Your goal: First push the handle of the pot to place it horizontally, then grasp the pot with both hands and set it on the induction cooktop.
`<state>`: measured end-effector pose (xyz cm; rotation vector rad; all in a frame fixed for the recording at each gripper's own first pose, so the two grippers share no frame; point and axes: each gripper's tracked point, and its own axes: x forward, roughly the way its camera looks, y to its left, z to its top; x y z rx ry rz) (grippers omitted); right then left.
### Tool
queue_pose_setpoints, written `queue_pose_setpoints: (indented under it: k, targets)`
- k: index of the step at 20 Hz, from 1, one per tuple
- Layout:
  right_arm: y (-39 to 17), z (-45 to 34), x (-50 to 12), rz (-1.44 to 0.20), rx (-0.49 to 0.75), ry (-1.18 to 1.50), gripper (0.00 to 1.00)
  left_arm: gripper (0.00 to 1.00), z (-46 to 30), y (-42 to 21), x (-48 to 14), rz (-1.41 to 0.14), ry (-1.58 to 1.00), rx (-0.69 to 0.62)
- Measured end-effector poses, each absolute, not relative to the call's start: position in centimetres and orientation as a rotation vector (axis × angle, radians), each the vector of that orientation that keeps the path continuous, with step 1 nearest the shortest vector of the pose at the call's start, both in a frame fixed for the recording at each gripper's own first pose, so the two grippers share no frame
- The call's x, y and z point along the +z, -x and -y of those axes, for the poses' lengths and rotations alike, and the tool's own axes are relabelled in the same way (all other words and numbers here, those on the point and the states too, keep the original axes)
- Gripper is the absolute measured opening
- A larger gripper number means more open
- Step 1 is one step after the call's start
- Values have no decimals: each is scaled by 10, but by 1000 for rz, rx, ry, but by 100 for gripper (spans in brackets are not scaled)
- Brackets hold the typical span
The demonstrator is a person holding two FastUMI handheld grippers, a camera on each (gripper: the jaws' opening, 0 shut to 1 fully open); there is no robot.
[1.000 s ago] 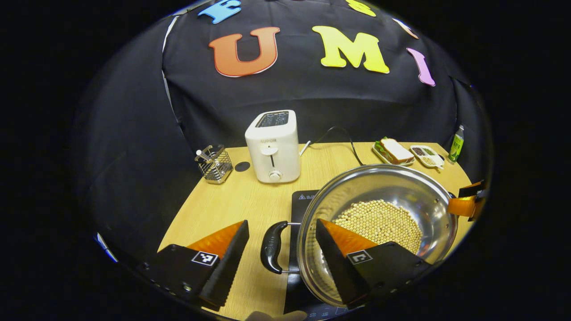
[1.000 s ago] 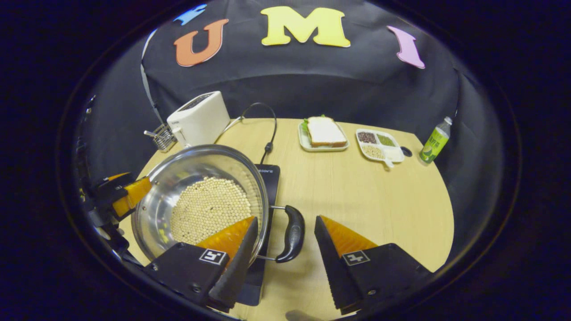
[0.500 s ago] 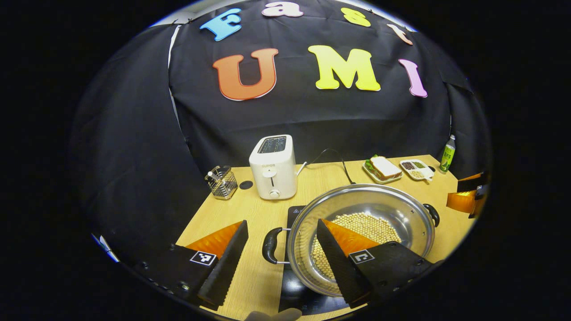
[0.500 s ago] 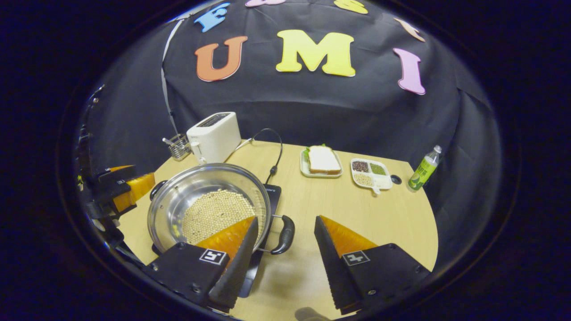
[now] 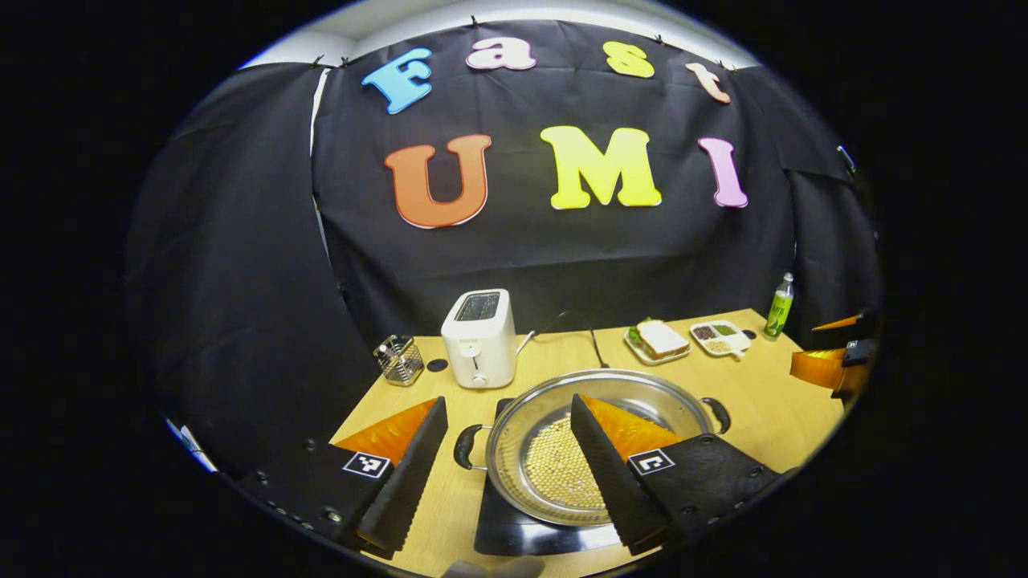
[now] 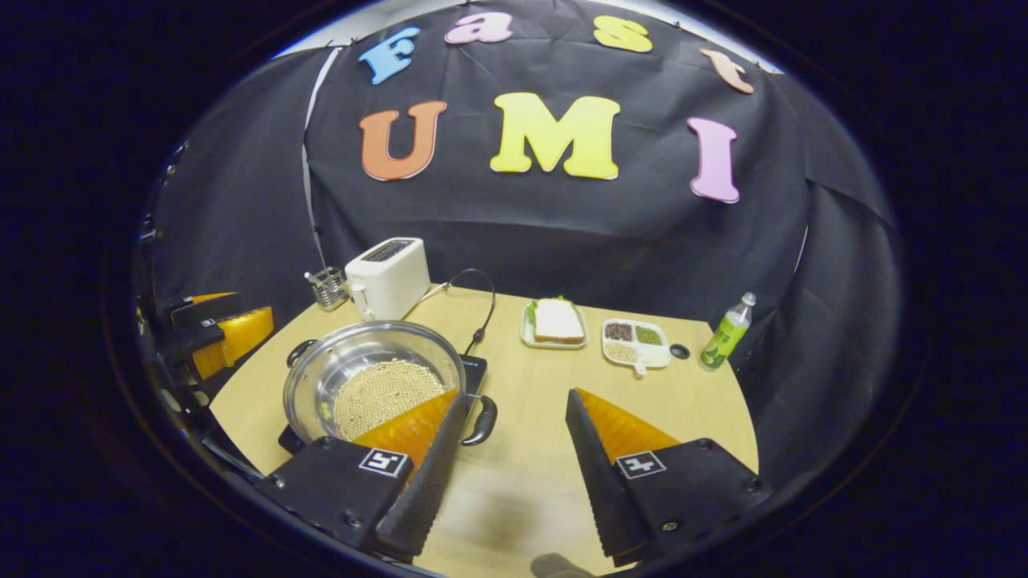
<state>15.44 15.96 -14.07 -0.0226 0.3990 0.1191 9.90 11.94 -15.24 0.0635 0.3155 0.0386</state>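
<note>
Both claws, left [image 5: 506, 474] and right [image 6: 514, 474], gape wide with nothing between their fingers above the pale wooden counter [image 6: 642, 401]; the shiny steel two-handled pot [image 5: 594, 449] of beans sits on the black induction cooktop [image 5: 514, 534], bottom centre of the left gripper view.

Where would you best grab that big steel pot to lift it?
By the two loop handles on opposite sides of the pot: left handle from the left, right handle from the right. They stick out level, offering open fingers something narrow to close on.

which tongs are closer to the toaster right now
Left. The left tongs hang over the pot's toaster-side handle; the right tongs are beyond the pot's far handle from the toaster.
</note>
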Motion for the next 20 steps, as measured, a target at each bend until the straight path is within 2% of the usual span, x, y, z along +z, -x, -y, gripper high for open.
queue_pose_setpoints:
  k: [1, 2, 5, 7, 8, 16, 17, 18, 20]
  targets:
    - [-148, -154, -133, -380, 120, 25, 82, 92, -111, -94, -142, -304, -57, 35]
    - [-144, -147, -123, -357, 119, 33, 80, 92, -103, -90, -132, -287, -51, 32]
    - [-124, -123, -99, -298, 120, 36, 82, 92, -75, -77, -101, -244, -30, 19]
    - [-114, -104, -80, -261, 111, 25, 98, 92, -56, -69, -80, -221, -33, 10]
    - [-108, -94, -69, -240, 104, 16, 100, 92, -47, -64, -69, -200, -48, 8]
    - [-66, -4, 12, -86, 49, -42, 100, 92, 33, -35, 1, -89, -44, -41]
    - [-63, 5, 20, -66, 45, -48, 100, 87, 41, -30, 6, -85, -36, -44]
    - [-59, 14, 29, -44, 39, -53, 100, 92, 47, -26, 11, -81, -31, -47]
    - [-50, 31, 43, -14, 30, -55, 99, 92, 58, -21, 25, -61, -26, -44]
